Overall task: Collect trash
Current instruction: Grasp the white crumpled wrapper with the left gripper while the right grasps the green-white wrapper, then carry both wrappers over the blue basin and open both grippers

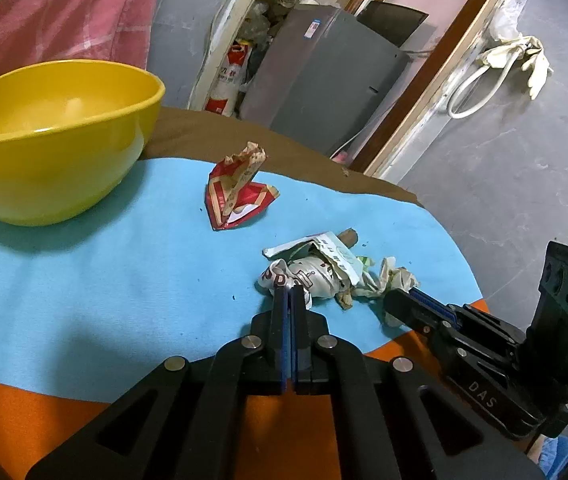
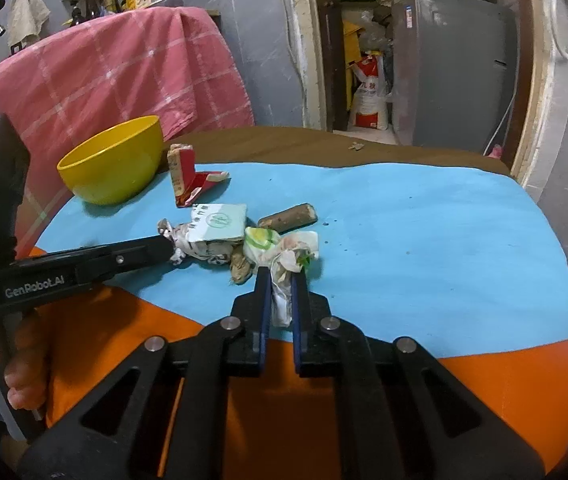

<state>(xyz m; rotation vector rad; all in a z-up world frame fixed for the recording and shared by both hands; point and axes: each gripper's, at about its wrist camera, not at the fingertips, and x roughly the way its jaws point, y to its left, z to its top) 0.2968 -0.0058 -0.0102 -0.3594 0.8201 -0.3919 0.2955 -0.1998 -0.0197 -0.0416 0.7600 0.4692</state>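
A heap of trash lies on the blue cloth (image 1: 124, 280) of the round table. My left gripper (image 1: 289, 290) is shut, pinching the near edge of a crumpled printed white wrapper (image 1: 307, 276). In the right wrist view the left gripper (image 2: 170, 250) reaches in from the left to that wrapper (image 2: 204, 246). My right gripper (image 2: 282, 276) is shut on a crumpled white and green tissue (image 2: 284, 256), which fills the gap between its pads. A pale green card (image 2: 222, 224) lies on top of the heap and a brown stick (image 2: 287, 218) behind it. A torn red packet (image 1: 240, 196) stands further back.
A yellow bowl (image 1: 56, 136) stands at the back left of the table, beside the red packet (image 2: 188, 176). A pink checked cloth (image 2: 116, 72) hangs behind it. The table's rim (image 1: 459, 264) curves close on the right, with grey floor beyond. A hand (image 2: 24, 360) holds the left gripper.
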